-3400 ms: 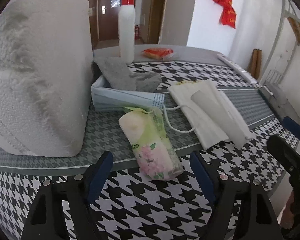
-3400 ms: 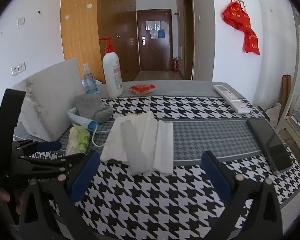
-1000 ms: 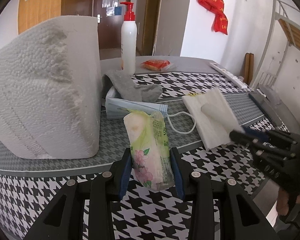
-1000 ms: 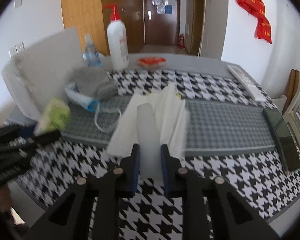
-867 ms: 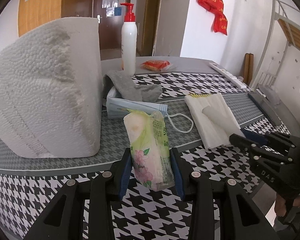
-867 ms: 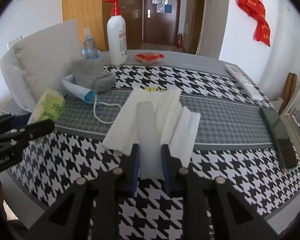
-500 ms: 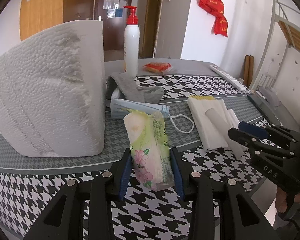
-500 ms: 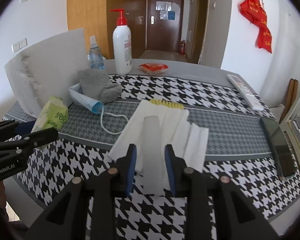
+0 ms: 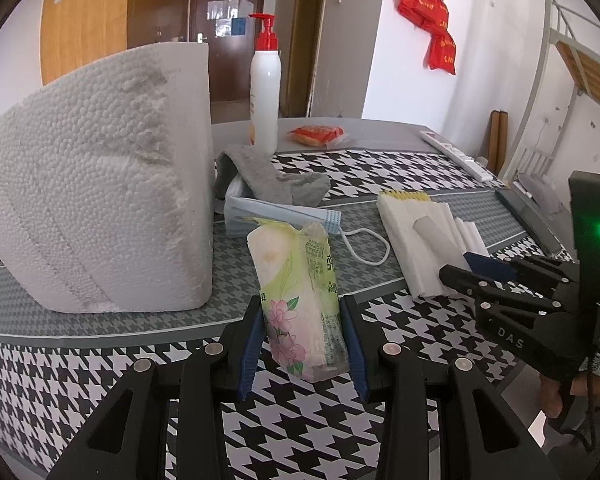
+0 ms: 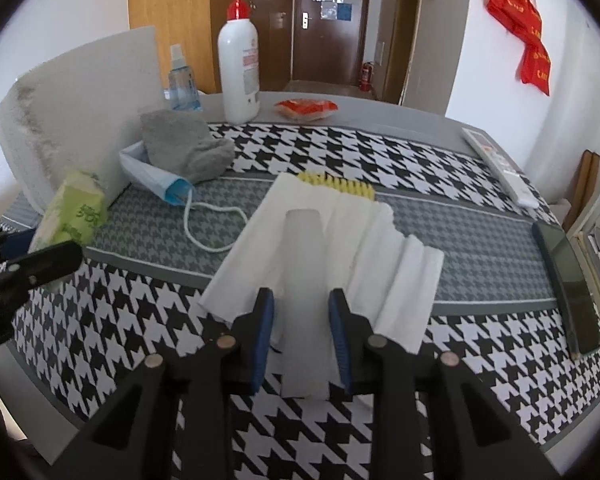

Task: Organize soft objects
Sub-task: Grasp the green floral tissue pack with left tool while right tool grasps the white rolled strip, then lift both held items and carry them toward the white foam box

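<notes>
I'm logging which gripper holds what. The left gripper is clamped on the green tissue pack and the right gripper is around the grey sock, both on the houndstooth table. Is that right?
One detail is wrong: the right gripper is around a white tissue roll lying on the folded paper stack, not the grey sock, as the right wrist view shows. The left gripper is indeed clamped on the green tissue pack.

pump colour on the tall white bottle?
Red pump on the tall white plastic bottle; right wrist view.

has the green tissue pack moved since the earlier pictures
Yes. The green tissue pack, once flat near the face mask, now stands tilted up, clamped in the left gripper.
</notes>
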